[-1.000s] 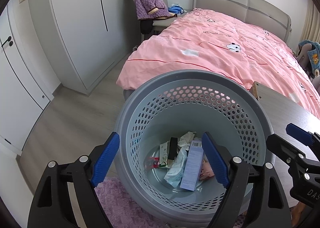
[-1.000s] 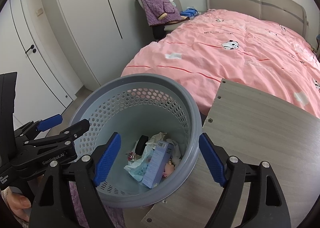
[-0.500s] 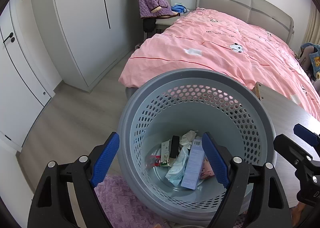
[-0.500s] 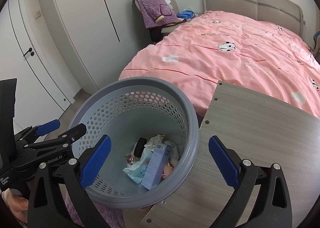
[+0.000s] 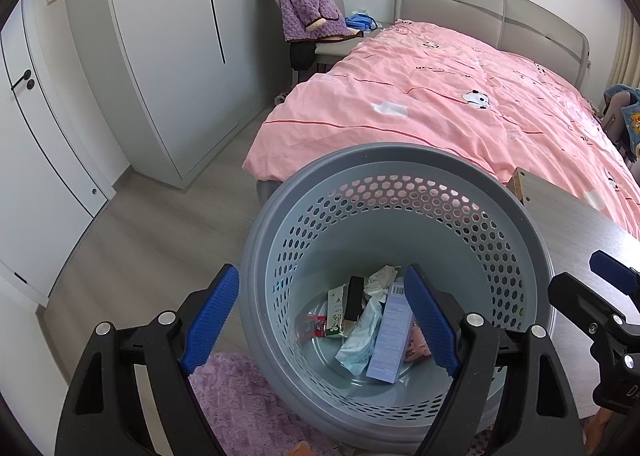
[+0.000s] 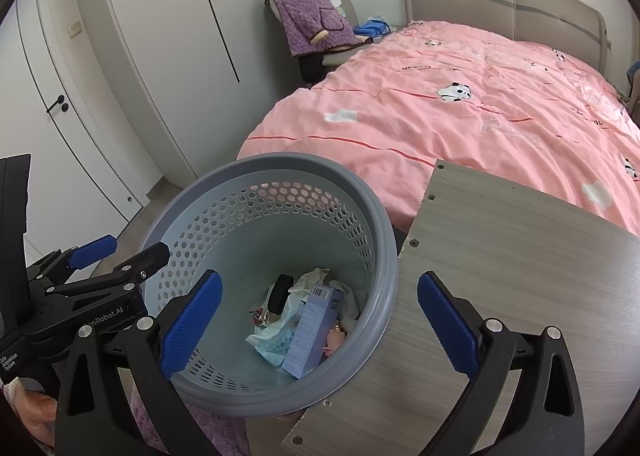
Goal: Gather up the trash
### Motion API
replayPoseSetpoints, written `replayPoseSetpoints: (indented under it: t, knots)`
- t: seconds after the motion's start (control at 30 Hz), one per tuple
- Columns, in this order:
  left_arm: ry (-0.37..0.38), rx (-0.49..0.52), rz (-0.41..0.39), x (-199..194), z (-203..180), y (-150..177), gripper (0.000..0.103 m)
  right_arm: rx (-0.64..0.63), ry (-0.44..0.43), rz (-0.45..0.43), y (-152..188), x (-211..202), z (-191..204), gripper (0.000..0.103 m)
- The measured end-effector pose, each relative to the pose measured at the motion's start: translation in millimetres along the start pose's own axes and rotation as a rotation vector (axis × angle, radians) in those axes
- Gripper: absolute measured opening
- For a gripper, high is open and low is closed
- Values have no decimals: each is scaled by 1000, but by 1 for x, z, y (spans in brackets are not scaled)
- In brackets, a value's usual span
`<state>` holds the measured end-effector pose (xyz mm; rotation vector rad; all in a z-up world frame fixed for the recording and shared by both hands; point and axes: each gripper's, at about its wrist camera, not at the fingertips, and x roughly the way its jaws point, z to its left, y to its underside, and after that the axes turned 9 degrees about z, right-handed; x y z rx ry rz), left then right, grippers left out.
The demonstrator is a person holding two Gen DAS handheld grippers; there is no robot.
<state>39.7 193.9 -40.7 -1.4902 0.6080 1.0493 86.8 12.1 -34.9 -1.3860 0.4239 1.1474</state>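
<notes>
A grey perforated trash basket (image 5: 400, 160) stands on the floor beside a wooden table; it also shows in the right wrist view (image 6: 376, 216). Inside lie a pale blue box (image 5: 390, 340), crumpled tissue (image 5: 360, 336), a black item (image 5: 354, 296) and small wrappers; the box shows in the right wrist view too (image 6: 312, 332). My left gripper (image 5: 320, 316) is open and empty above the basket's near rim. My right gripper (image 6: 320, 320) is open and empty, spanning the basket's rim and the table edge.
A grey wooden table (image 6: 520, 276) sits right of the basket. A bed with a pink cover (image 5: 460, 104) lies behind. A chair with a purple blanket (image 5: 308, 8) stands by white wardrobes (image 5: 160, 56). A purple rug (image 5: 240, 396) lies at the basket's foot.
Both grippers have pulled back and up a little from the basket. The right gripper's jaws opened wider. The trash in the basket has not moved.
</notes>
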Motion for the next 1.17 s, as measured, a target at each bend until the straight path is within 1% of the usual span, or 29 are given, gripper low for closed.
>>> replayPoseSetpoints:
  t: [0.67, 1.17]
  knots:
    - [16, 23, -10, -5, -8, 0, 81, -4, 1, -3, -1, -2, 0, 96]
    - [13, 29, -16, -7, -10, 1, 81, -1, 1, -5, -2, -5, 0, 96]
